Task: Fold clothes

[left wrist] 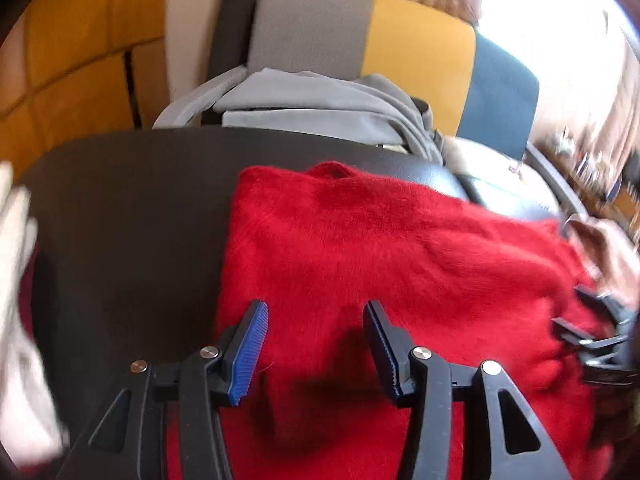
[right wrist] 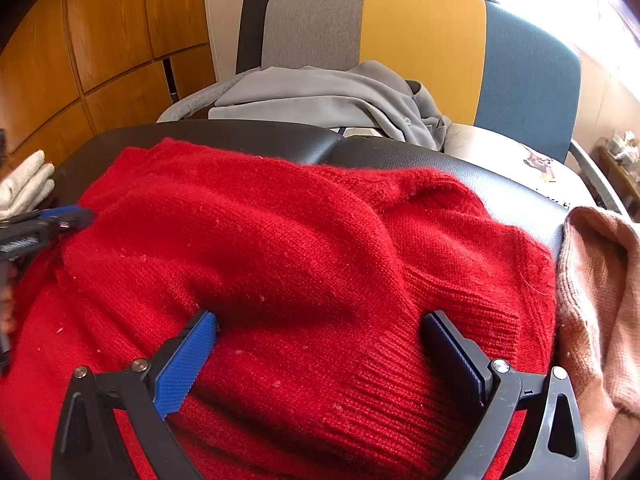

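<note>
**Red sweater half-folded, both tongs standing open over it**

At the far left of the black counter (right wrist: 240,136) sits a small stack of pale folded cloth (right wrist: 26,184), just beside the edge of the red sweater (right wrist: 300,248). The left tongs (left wrist: 316,332) hover over the sweater's left part with their blue pads well apart and nothing pinched between them; only red knit lies underneath. In the right wrist view they show at the left edge, low over the sweater's border.

The sweater itself covers most of the counter, bunched rather than flat: a thick fold runs across its middle, and its ribbed hem lies toward the right. The right tongs (right wrist: 320,324) straddle that fold with their fingers spread wide, one fingertip sunk into the knit beside the ridge; the pads do not look to be squeezing anything.

Further right, a peach knit garment (right wrist: 600,300) touches the sweater's hem side. Behind the counter, a chair (right wrist: 420,40) in grey, yellow and blue holds a grey garment (right wrist: 320,96).

The likely trouble: with neither pair gripping, the fluffy, springy knit could slump out of its fold. Closing on the thick ridge may catch several layers at once and drag the whole piece askew. A sweep toward the right could also snag the peach garment, or push the hem off the counter's edge.
</note>
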